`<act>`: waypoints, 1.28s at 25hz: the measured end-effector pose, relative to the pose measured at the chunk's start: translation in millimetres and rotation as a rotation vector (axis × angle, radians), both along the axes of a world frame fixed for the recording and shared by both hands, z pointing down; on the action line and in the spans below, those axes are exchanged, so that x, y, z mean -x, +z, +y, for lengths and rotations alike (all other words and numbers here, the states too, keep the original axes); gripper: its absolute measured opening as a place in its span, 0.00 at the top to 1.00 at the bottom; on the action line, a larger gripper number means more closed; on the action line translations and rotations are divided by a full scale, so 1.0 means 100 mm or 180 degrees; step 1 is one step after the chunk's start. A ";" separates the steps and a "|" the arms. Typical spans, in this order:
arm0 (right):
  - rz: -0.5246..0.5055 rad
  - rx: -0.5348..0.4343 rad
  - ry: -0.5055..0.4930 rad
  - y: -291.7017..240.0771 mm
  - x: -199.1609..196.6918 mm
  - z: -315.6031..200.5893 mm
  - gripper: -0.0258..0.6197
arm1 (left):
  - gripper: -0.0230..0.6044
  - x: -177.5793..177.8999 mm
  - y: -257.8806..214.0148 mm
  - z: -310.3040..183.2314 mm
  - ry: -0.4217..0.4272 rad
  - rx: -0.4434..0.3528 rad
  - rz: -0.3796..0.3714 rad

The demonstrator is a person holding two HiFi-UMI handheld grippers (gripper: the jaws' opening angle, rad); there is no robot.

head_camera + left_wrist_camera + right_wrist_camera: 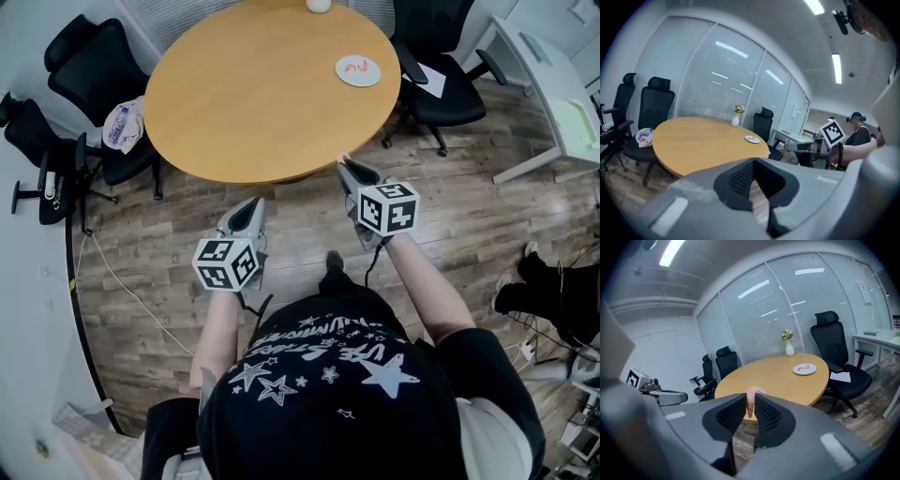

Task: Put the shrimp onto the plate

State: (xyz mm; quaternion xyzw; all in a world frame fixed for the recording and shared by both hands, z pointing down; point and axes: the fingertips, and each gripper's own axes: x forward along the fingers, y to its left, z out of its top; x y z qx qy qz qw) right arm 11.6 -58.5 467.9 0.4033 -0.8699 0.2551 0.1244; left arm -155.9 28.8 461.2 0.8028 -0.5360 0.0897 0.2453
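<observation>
Right gripper [345, 169] has a pink shrimp [750, 399] pinched between its jaws, held right at the near edge of the round wooden table [253, 103]. The white plate [368, 78] sits well away by the tabletop's far right edge, with a second shrimp [356, 66] already on it. Left gripper [251, 208] has its jaws together on nothing, off the table over the wood floor [469, 216].

Table [253, 94]: upper centre of frame
Plate [357, 70]: on table, toward its right
Vase [319, 5]: table's far edge
Chairs [84, 66]: left and right of table
</observation>
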 end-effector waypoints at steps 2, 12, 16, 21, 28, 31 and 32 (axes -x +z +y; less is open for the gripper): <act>-0.0009 0.0004 -0.0008 0.00 -0.07 -0.14 0.87 | 0.96 -0.06 0.00 -0.13 -0.0019 0.0008 -0.0013; -0.0042 -0.0013 -0.0084 0.01 -0.45 -0.87 0.87 | 0.96 -0.36 -0.16 -0.86 -0.0157 -0.0161 -0.0086; -0.0041 -0.0022 -0.0130 0.03 -0.53 -1.04 0.87 | 0.96 -0.49 -0.19 -1.05 -0.0185 -0.0210 -0.0139; -0.0038 -0.0020 -0.0141 0.04 -0.58 -1.15 0.87 | 0.96 -0.61 -0.19 -1.15 -0.0128 -0.0175 -0.0153; 0.0026 0.0021 -0.0079 0.14 -0.72 -1.33 0.87 | 0.96 -0.71 -0.13 -1.41 -0.0039 -0.0131 -0.0136; 0.0086 0.0049 -0.0047 0.21 -0.80 -1.43 0.87 | 0.96 -0.77 -0.07 -1.58 0.0013 -0.0104 -0.0118; 0.0102 0.0061 -0.0029 0.23 -0.83 -1.48 0.87 | 0.96 -0.78 -0.06 -1.64 0.0033 -0.0093 -0.0109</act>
